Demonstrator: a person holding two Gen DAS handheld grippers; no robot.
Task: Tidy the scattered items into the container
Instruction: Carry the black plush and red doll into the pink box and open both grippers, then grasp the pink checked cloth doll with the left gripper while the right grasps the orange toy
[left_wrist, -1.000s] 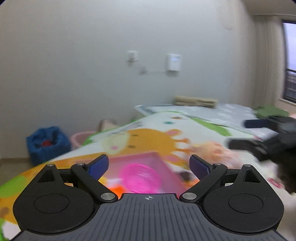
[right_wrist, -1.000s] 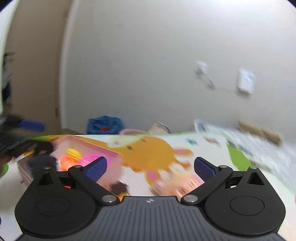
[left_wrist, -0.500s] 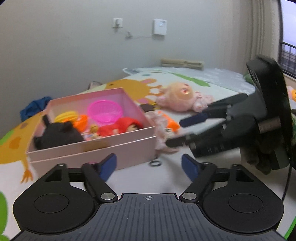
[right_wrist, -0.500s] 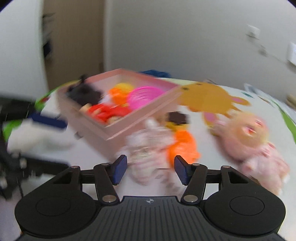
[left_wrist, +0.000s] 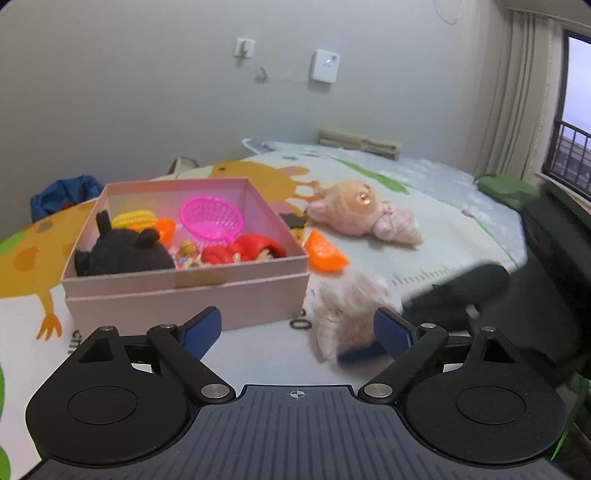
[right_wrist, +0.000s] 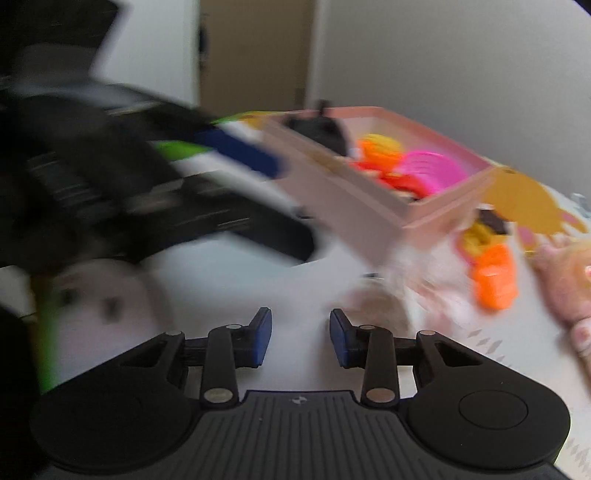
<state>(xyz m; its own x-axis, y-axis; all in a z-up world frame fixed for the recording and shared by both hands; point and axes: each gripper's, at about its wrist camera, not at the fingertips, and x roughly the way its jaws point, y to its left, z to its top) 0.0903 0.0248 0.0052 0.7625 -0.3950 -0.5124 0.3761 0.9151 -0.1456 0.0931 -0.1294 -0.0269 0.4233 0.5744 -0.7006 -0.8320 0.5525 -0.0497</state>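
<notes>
1. The left gripper (left_wrist: 295, 328) is holding its jaws spread wide, with nothing between them, and is hovering just in front of the pink box (left_wrist: 184, 291).
2. The right gripper (right_wrist: 300, 338) is holding its jaws partly apart, gripping nothing; in the left view it is appearing as a dark blur (left_wrist: 480, 291) reaching toward the pale fluffy toy (left_wrist: 351, 306).
3. The pale fluffy toy is lying on the mat just beside the box's right corner, outside it. A small black ring (left_wrist: 300, 324) is lying next to it.
4. Judged step: the right gripper is approaching that toy for a pickup. The next move is calling for centring the jaws over it, closing, then lifting it over the box wall.
5. The box is already containing a black plush (left_wrist: 123, 253), a pink basket (left_wrist: 211, 218) and a red doll (left_wrist: 243, 251).
6. An orange piece (left_wrist: 327, 253) and a pink plush doll (left_wrist: 365, 214) are lying outside, farther back.
7. The left view is showing the scene sharply; the right view is being heavily blurred, yet it alone is showing the box's far side wall (right_wrist: 343, 199) and the doorway (right_wrist: 255, 55).
</notes>
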